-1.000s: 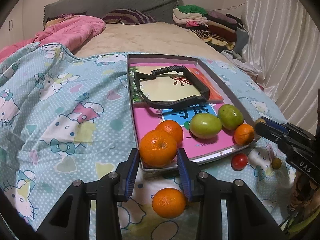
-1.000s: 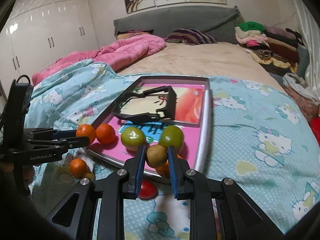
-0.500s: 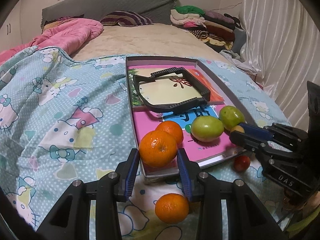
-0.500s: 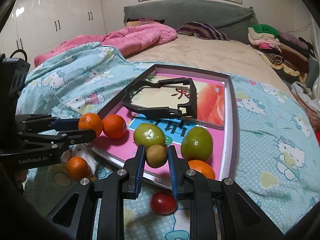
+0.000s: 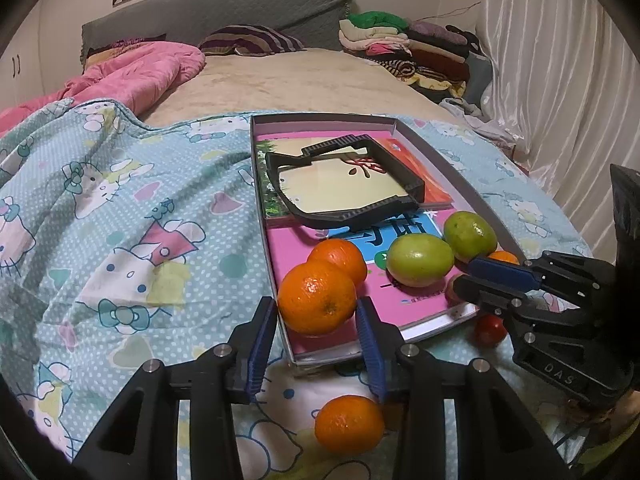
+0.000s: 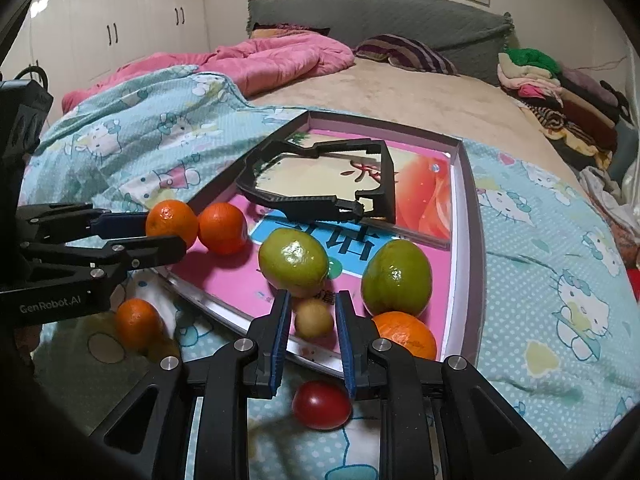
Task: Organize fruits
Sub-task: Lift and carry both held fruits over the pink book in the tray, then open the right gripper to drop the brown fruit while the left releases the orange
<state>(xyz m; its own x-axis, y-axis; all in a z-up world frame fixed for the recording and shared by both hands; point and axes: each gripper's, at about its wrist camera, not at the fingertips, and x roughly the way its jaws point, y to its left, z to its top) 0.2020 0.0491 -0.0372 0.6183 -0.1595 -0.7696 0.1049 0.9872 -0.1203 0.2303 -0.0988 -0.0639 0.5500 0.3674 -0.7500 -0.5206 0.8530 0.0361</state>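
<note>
Fruits are lying partly in the tray (image 5: 460, 162) and partly on the bedspread (image 5: 120, 216) in front of it. Nearest me, a loose orange (image 5: 348, 424) is sitting on the bedspread under my left claw (image 5: 315, 305), and a red tomato (image 6: 322, 404) is lying under my right claw (image 6: 313, 295).

My left claw is standing partly open around a large orange (image 5: 316, 298), its blue pads lying against the orange's two sides. Its jaws have just been opening a little, with that orange between them. The orange is resting in the tray's near left corner.

My right claw is drawn in as narrow as it goes and is pinching a small tan fruit (image 6: 314, 318) near its tips, just inside the tray's near rim. A small orange (image 6: 404, 334) is sitting just beside it in the near right corner.

Farther in, a second orange (image 5: 338, 260) is touching the large one, and two green fruits (image 6: 293, 262) are lying side by side on the pink lining. Beyond them a black frame (image 5: 344, 184) is lying across the middle of the tray.

Past the tray, a pink quilt (image 5: 140, 76) and a stack of folded clothes (image 5: 408, 48) are lying on the bed.
</note>
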